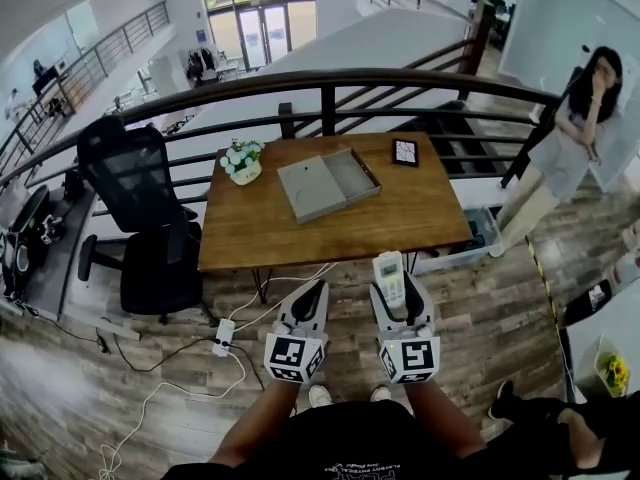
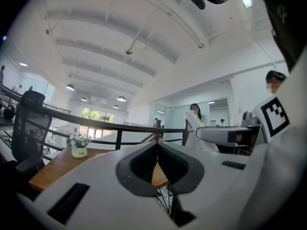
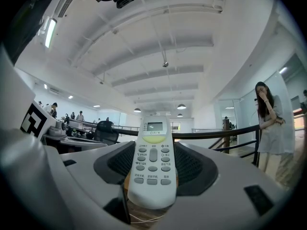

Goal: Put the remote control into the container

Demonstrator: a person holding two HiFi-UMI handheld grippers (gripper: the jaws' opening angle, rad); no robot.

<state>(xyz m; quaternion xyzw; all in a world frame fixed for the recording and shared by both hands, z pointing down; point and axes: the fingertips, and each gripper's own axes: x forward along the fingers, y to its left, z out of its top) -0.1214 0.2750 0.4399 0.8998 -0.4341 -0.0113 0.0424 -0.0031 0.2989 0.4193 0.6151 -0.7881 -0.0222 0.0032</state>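
The white remote control (image 1: 389, 276) (image 3: 152, 162) stands upright between the jaws of my right gripper (image 1: 398, 290) (image 3: 152, 150), buttons and small screen facing the camera; the gripper is shut on it. My left gripper (image 1: 311, 294) (image 2: 157, 150) hangs beside it, shut with nothing between its pads. Both are held low in front of the person, short of the wooden table (image 1: 420, 218). The container (image 1: 325, 183), a flat grey box with its lid laid open, lies in the middle of that table, well beyond both grippers.
A pot of white flowers (image 1: 242, 161) (image 2: 78, 146) and a small dark tablet (image 1: 405, 151) sit on the table. A black office chair (image 1: 140, 198) stands left, a dark railing (image 1: 330, 93) behind. A person (image 1: 575, 148) stands right. A power strip (image 1: 222, 338) and cables lie on the floor.
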